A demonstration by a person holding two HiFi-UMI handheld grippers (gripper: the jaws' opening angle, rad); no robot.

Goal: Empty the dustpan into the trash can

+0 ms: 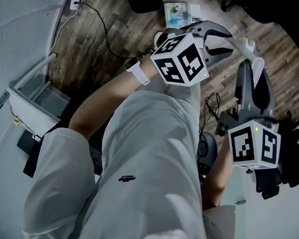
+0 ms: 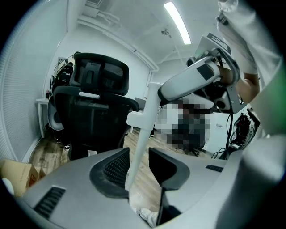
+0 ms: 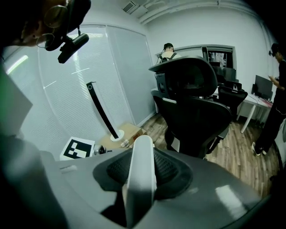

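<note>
While the white dustpan handle point(image 3: 140, 170) is clamped near its end between the pads of the right gripper point(image 1: 254, 72), the jaws of the left gripper point(image 1: 221, 41) are set apart around its shaft. Both grippers are held over the person's legs point(image 1: 146, 167); the pan is out of view.

Black office chair point(image 3: 196, 107), cardboard box point(image 3: 127, 132) on wood floor point(image 3: 237, 156)
</note>
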